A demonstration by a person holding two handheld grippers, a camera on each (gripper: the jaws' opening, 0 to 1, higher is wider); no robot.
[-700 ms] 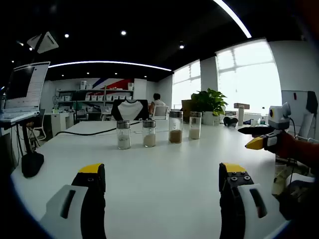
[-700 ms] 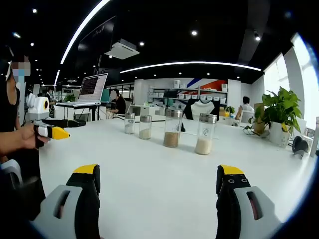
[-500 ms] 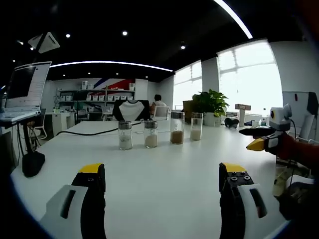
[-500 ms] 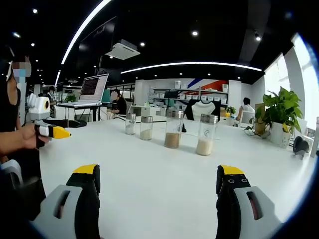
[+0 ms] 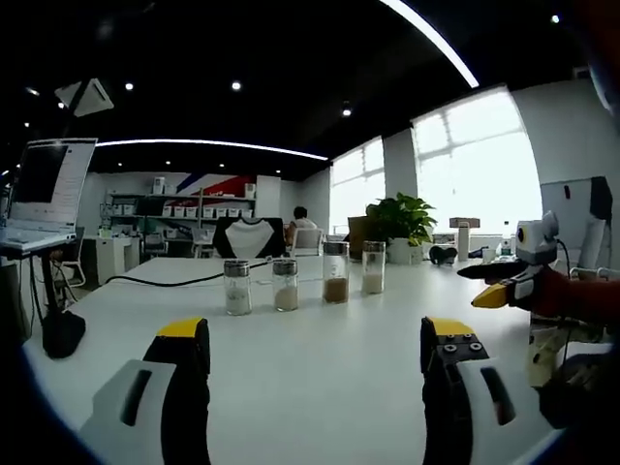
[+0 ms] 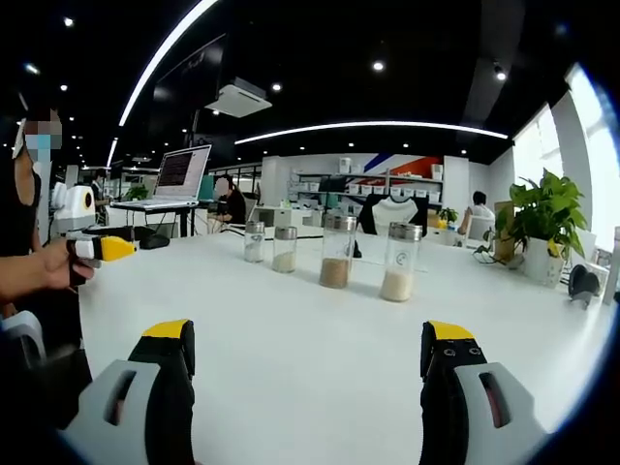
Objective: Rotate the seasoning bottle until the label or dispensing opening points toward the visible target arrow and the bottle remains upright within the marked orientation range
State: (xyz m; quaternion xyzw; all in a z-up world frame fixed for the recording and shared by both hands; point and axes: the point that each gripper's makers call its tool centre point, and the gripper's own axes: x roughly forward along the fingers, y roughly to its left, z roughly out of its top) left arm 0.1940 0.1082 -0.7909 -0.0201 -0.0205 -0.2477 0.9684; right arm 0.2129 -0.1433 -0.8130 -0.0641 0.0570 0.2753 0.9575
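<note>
I see four seasoning bottles in a row on the white table, all upright w/ metal caps, toward its far side, well apart from both grippers. In the right gripper view the nearest bottle holds pale powder and has a small round mark on the glass; next the brown-powder bottle, then two smaller-looking ones, third bottle and fourth bottle. In the left gripper view the order runs opposite: fourth bottle, third, brown, pale. Can't make out any arrow mark on the table.

My left gripper is spread wide, nothing between the jaws, low over the near edge of the table. Right gripper same: jaws wide apart, empty, over the near edge.

Further out: potted plant by the table's right end, black cable across the far side, laptop on a stand at the left.
</note>
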